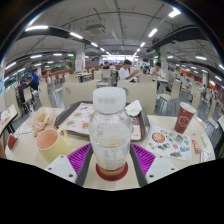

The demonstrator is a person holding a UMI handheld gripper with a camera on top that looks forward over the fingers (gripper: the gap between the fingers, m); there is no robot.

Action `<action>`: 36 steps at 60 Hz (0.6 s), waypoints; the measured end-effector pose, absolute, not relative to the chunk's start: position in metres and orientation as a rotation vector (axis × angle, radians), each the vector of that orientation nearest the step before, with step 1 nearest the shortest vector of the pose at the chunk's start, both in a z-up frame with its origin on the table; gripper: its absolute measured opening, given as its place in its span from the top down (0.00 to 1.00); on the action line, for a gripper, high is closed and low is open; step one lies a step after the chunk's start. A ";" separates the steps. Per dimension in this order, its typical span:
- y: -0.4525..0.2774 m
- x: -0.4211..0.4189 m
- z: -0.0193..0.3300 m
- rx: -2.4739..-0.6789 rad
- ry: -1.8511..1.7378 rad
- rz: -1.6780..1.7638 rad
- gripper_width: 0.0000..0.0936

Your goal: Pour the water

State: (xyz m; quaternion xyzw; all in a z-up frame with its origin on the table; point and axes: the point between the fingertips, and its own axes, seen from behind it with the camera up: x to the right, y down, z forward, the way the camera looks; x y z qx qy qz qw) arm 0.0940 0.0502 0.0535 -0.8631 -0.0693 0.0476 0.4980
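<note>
While the gripper (pixel 110 160) reaches forward over a pale table (pixel 160 128), a clear plastic bottle (pixel 110 130) stands upright between its two fingers (pixel 72 160), its white cap (pixel 108 98) on and its base on a round reddish coaster (pixel 111 172). The purple pads (pixel 143 158) sit close against the bottle's sides, yet whether both truly press on it cannot be told, since the bottle also rests on its own support. The fingers are spread about as wide as the bottle.

Ahead of the left finger stands a pink cup (pixel 49 143) (it appears to sit on something yellow). Beyond the bottle lies a dark tray (pixel 78 116) with food wrappers and a white napkin (pixel 134 107). Ahead of the right finger lies a printed paper sheet (pixel 172 144), and farther off on that side stands a red paper cup (pixel 184 117).

Well beyond the table, a person (pixel 124 72) in a light top sits in a large hall with ceiling strip lights (pixel 77 35) and more tables.
</note>
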 end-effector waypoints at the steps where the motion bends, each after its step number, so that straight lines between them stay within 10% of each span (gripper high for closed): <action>1: 0.048 0.095 0.053 -2.100 -0.163 0.115 0.14; 36: -0.163 0.064 0.173 -2.223 -0.022 -0.026 0.09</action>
